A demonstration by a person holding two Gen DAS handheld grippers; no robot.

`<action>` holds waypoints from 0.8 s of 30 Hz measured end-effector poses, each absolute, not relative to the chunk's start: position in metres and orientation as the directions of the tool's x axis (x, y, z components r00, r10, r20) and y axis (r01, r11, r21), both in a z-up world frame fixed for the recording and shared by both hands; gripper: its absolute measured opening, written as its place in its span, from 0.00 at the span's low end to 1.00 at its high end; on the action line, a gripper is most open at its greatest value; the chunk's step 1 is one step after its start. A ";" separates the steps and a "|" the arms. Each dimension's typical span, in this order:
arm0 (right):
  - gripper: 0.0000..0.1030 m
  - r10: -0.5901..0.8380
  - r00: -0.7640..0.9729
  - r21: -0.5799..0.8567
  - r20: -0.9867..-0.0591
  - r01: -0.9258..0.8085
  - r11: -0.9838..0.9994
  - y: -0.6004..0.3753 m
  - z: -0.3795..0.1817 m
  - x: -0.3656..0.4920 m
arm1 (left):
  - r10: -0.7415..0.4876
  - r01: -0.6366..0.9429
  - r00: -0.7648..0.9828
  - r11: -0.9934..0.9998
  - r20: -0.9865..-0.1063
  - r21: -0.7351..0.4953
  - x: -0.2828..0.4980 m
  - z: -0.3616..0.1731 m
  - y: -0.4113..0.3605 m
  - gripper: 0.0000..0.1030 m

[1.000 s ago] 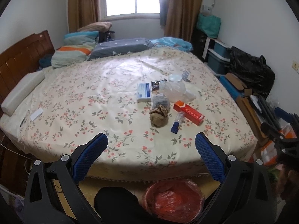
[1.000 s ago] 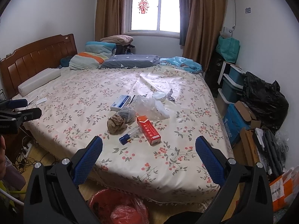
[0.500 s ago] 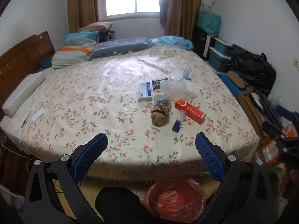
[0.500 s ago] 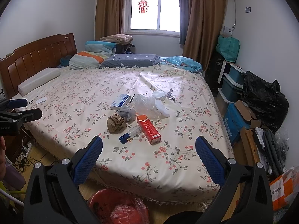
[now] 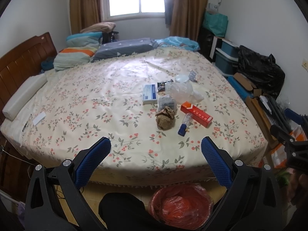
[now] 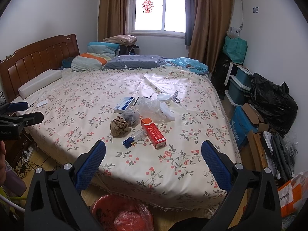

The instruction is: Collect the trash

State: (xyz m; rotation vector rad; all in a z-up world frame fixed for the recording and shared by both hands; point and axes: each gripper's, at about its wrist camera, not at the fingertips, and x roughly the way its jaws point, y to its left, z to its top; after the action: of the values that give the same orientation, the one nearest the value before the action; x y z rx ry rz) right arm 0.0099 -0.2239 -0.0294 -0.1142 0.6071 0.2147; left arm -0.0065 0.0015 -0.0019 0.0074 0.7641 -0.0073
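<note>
Trash lies in a cluster on the floral bedspread (image 5: 86,104): a crumpled brown paper ball (image 5: 164,119) (image 6: 118,126), a red carton (image 5: 196,114) (image 6: 153,132), a small blue-capped tube (image 5: 184,124) (image 6: 133,138), a blue-and-white box (image 5: 149,93) (image 6: 124,105), a clear plastic bag (image 5: 182,92) (image 6: 154,107) and a round white lid (image 6: 164,97). A bin lined with a red bag (image 5: 181,206) (image 6: 121,211) stands on the floor at the bed's foot. My left gripper (image 5: 156,150) and right gripper (image 6: 153,154) are both open and empty, short of the bed's near edge.
Pillows and folded bedding (image 6: 100,57) lie at the far side near the wooden headboard (image 6: 38,57). Storage bins, a black bag (image 6: 273,104) and cardboard boxes (image 6: 248,123) crowd the floor right of the bed. Cables (image 6: 25,165) lie on the floor at left.
Both views have shifted only slightly; the trash cluster sits a little nearer and lower in the left wrist view. Both grippers stay open and empty.
</note>
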 end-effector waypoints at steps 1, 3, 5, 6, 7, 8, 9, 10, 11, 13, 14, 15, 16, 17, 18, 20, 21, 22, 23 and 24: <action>0.95 0.167 0.800 -0.043 -0.576 -0.233 0.971 -0.224 -0.029 0.010 | -0.004 0.010 0.721 1.000 -0.693 0.004 -0.006 -0.003 0.002 0.94; 0.95 0.166 0.800 -0.043 -0.576 -0.233 0.971 -0.224 -0.029 0.010 | -0.002 0.008 0.723 1.000 -0.691 0.006 -0.007 -0.004 0.001 0.94; 0.95 0.166 0.799 -0.043 -0.577 -0.233 0.972 -0.224 -0.029 0.010 | -0.001 0.008 0.722 1.000 -0.692 0.007 -0.006 -0.005 0.002 0.94; 0.95 0.167 0.799 -0.042 -0.578 -0.234 0.971 -0.224 -0.029 0.010 | -0.003 0.010 0.722 1.000 -0.692 0.005 -0.007 -0.004 0.002 0.94; 0.95 0.167 0.800 -0.043 -0.577 -0.234 0.971 -0.224 -0.029 0.010 | -0.003 0.010 0.722 1.000 -0.692 0.006 -0.006 -0.005 0.003 0.94; 0.95 0.166 0.800 -0.044 -0.577 -0.233 0.971 -0.224 -0.029 0.010 | -0.001 0.009 0.722 1.000 -0.692 0.008 -0.006 -0.004 0.002 0.94; 0.95 0.167 0.800 -0.043 -0.576 -0.234 0.971 -0.224 -0.029 0.010 | -0.001 0.009 0.722 1.000 -0.692 0.008 -0.007 -0.005 0.002 0.94; 0.95 0.166 0.800 -0.043 -0.577 -0.233 0.972 -0.224 -0.029 0.010 | -0.002 0.010 0.721 1.000 -0.693 0.007 -0.007 -0.006 0.002 0.94; 0.95 0.167 0.798 -0.042 -0.579 -0.234 0.971 -0.224 -0.029 0.010 | -0.001 0.009 0.722 1.000 -0.692 0.008 -0.007 -0.006 0.003 0.94; 0.95 0.167 0.800 -0.043 -0.577 -0.234 0.971 -0.224 -0.029 0.009 | 0.001 0.007 0.721 1.000 -0.693 0.009 -0.007 -0.006 0.002 0.94; 0.95 0.167 0.800 -0.043 -0.577 -0.233 0.971 -0.224 -0.028 0.010 | 0.000 0.007 0.721 1.000 -0.693 0.007 -0.008 -0.006 0.003 0.94; 0.95 0.167 0.799 -0.042 -0.577 -0.233 0.972 -0.224 -0.028 0.010 | -0.001 0.009 0.721 1.000 -0.693 0.007 -0.008 -0.006 0.002 0.94; 0.95 0.168 0.799 -0.041 -0.577 -0.233 0.971 -0.224 -0.028 0.010 | -0.001 0.009 0.722 1.000 -0.692 0.008 -0.009 -0.007 0.003 0.94; 0.95 0.171 0.800 -0.038 -0.575 -0.235 0.971 -0.224 -0.029 0.009 | 0.000 0.010 0.723 1.000 -0.691 0.010 -0.009 -0.008 0.003 0.94; 0.95 0.173 0.801 -0.035 -0.573 -0.235 0.971 -0.224 -0.029 0.008 | -0.002 0.011 0.721 1.000 -0.693 0.008 -0.008 -0.007 0.003 0.94; 0.95 0.192 0.801 -0.018 -0.567 -0.244 0.969 -0.225 -0.031 0.005 | -0.006 0.017 0.728 1.000 -0.685 0.009 -0.012 -0.007 0.004 0.94; 0.95 0.198 0.803 -0.013 -0.562 -0.248 0.969 -0.225 -0.033 0.002 | -0.007 0.020 0.733 1.000 -0.681 0.011 -0.015 -0.006 0.002 0.94; 0.95 0.201 0.806 -0.013 -0.557 -0.251 0.968 -0.224 -0.033 0.000 | -0.005 0.026 0.741 0.999 -0.671 0.020 -0.017 -0.006 0.003 0.94; 0.95 0.207 0.809 -0.014 -0.551 -0.257 0.966 -0.224 -0.035 -0.002 | -0.001 0.026 0.745 0.999 -0.667 0.028 -0.019 -0.006 0.003 0.94; 0.95 0.205 0.809 -0.020 -0.551 -0.258 0.966 -0.222 -0.037 -0.004 | 0.000 0.028 0.750 0.999 -0.661 0.032 -0.021 -0.005 0.001 0.94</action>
State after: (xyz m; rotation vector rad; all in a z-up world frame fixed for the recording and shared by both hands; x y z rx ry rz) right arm -0.0036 -0.2224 -0.0374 -0.0956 0.5781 0.2477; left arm -0.0206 0.0013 -0.0054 0.0406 0.7226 -0.0152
